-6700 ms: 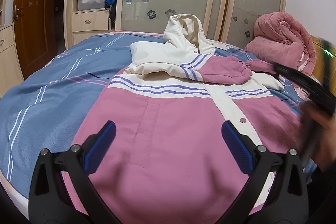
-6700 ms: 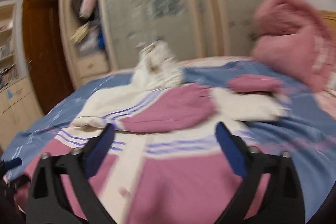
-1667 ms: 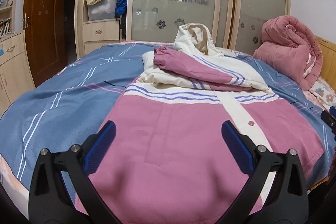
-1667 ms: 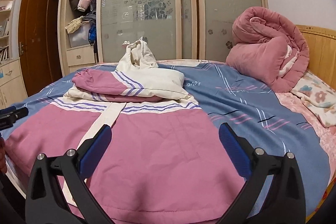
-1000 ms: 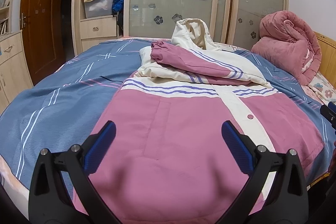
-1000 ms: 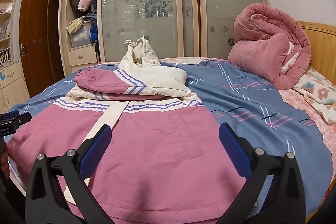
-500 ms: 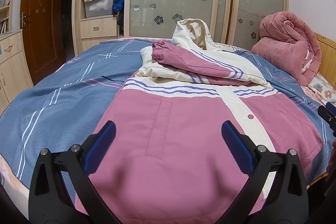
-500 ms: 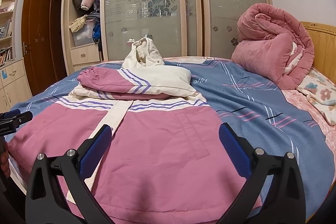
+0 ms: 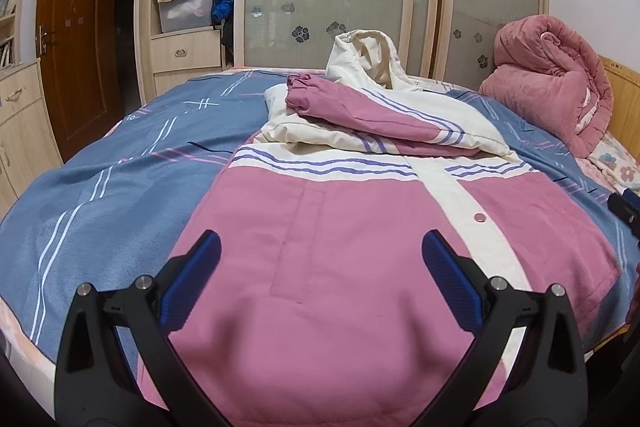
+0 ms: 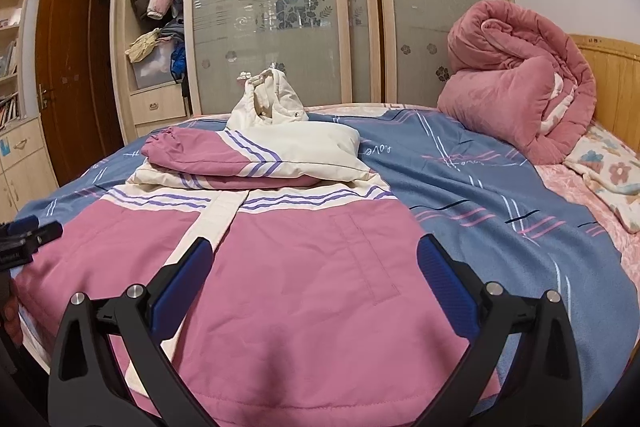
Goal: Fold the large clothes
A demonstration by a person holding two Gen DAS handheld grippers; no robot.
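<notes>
1. Left wrist view: the left gripper (image 9: 318, 253) has its jaws spread wide and holds nothing; it hangs over the hem end of the pink and cream jacket (image 9: 360, 227). The jacket lies front up on the blue bedspread (image 9: 100, 187), with both sleeves (image 9: 360, 119) crossed over the chest and the hood (image 9: 368, 61) standing up behind. I think the next step is to fold the hem up to the sleeves. To do it well, this gripper should take the hem near its left corner, catching both padded layers.

2. Right wrist view: the right gripper (image 10: 314, 255) is also wide apart and empty above the hem. It should grip the right corner (image 10: 460, 367), and both should lift together, so the fold stays straight. In the open wardrobe (image 10: 156, 39) a clear storage box (image 10: 152, 69) stands on a shelf; its content is too unclear to name.
</notes>
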